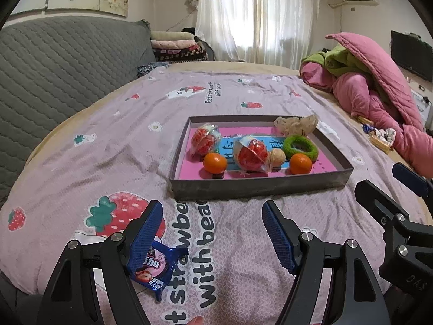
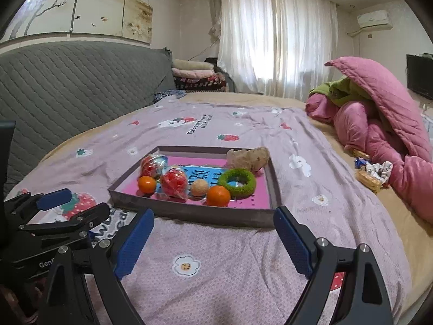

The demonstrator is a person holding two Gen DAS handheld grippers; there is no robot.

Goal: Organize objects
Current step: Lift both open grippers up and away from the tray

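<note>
A shallow grey tray (image 1: 259, 187) (image 2: 189, 214) with a pink liner sits mid-bed. It holds two wrapped red balls (image 1: 250, 155), two oranges (image 1: 215, 162), a tan ball (image 1: 277, 157), a green ring (image 1: 300, 146) and a beige crumpled piece (image 1: 296, 124). My left gripper (image 1: 212, 233) is open, just short of the tray's near wall. A blue snack packet (image 1: 155, 266) lies on the sheet by its left finger, outside the jaws. My right gripper (image 2: 213, 241) is open and empty, also in front of the tray.
A pink quilt pile (image 1: 379, 94) with a green cloth lies at the right. Small wrapped snacks (image 2: 370, 173) lie beside it. A grey padded headboard (image 1: 59, 62) runs along the left. The right gripper (image 1: 392, 216) shows at the left wrist view's right edge.
</note>
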